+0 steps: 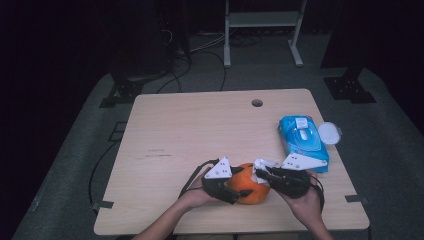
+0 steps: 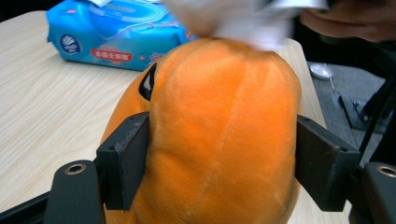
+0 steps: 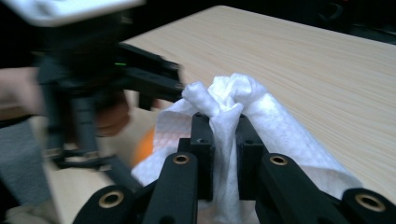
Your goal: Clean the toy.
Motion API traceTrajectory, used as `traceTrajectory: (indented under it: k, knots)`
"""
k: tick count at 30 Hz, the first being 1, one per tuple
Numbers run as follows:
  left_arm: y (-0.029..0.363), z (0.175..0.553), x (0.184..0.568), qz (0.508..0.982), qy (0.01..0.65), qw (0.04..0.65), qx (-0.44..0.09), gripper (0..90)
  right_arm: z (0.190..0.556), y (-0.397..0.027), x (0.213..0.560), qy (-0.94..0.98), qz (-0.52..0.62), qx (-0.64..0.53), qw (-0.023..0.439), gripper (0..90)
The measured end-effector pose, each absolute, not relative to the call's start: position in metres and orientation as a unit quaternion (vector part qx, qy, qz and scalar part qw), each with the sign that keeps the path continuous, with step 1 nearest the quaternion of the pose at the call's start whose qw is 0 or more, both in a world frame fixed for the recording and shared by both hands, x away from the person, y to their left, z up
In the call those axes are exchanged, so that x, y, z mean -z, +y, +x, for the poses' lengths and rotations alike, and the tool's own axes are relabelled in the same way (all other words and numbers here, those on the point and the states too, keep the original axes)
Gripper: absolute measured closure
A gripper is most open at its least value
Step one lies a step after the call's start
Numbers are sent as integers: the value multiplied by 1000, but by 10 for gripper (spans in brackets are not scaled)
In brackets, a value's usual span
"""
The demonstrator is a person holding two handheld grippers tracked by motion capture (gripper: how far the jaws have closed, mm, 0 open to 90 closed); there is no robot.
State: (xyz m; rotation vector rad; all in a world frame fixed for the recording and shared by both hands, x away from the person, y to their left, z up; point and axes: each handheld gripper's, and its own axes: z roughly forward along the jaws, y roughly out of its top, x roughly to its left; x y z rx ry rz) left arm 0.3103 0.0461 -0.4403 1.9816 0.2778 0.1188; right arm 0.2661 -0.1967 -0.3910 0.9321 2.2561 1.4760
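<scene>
A blue pack of wipes (image 1: 303, 142) and a round white lid (image 1: 330, 133) are lying at the right of the desk (image 1: 190, 130), off to the side. The left tongs (image 1: 239, 192) are clamping the orange plush toy (image 1: 249, 189) at lower centre, its seams running upright; the right tongs (image 1: 258, 173) are pinching a white wipe (image 3: 233, 100) against its top.

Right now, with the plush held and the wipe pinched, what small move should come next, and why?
Probably drag the white wet wipe across the top of the orange plush toy: the right hand-held gripper pinches it there, and the left hand-held gripper clamps the toy steady.
</scene>
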Motion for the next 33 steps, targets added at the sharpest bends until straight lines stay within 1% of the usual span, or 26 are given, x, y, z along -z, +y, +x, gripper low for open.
traceTrajectory:
  k: [2,4,8,12,14,16,18,20,23,26,28,33]
  knots:
    - [49,315,441,826,137,545,-40,256,263,-191,389,788,311,-514,134,803]
    - [51,317,442,823,145,547,-39,254,262,-188,390,796,303,-503,145,802]
    - [53,319,440,820,160,549,-37,245,269,-199,395,790,320,-502,147,803]
    - [52,320,441,822,140,551,-27,172,274,-209,401,782,339,-504,140,803]
    - [51,318,442,829,126,543,-36,139,274,-208,401,782,340,-504,139,803]
    - [50,316,441,835,120,536,-45,141,275,-206,401,783,338,-503,142,802]
    - [51,317,440,835,123,534,-50,200,273,-203,399,782,337,-504,145,803]
    - [50,317,441,832,130,536,-55,231,269,-198,395,783,326,-508,150,803]
    - [48,318,441,830,138,538,-56,234,261,-181,390,792,290,-521,128,803]
    - [51,318,440,831,141,534,-59,234,260,-169,393,809,275,-499,144,802]
    - [54,319,440,830,147,535,-56,234,263,-174,395,804,284,-505,134,804]
    - [55,323,441,824,157,542,-46,233,271,-198,398,790,316,-505,143,804]
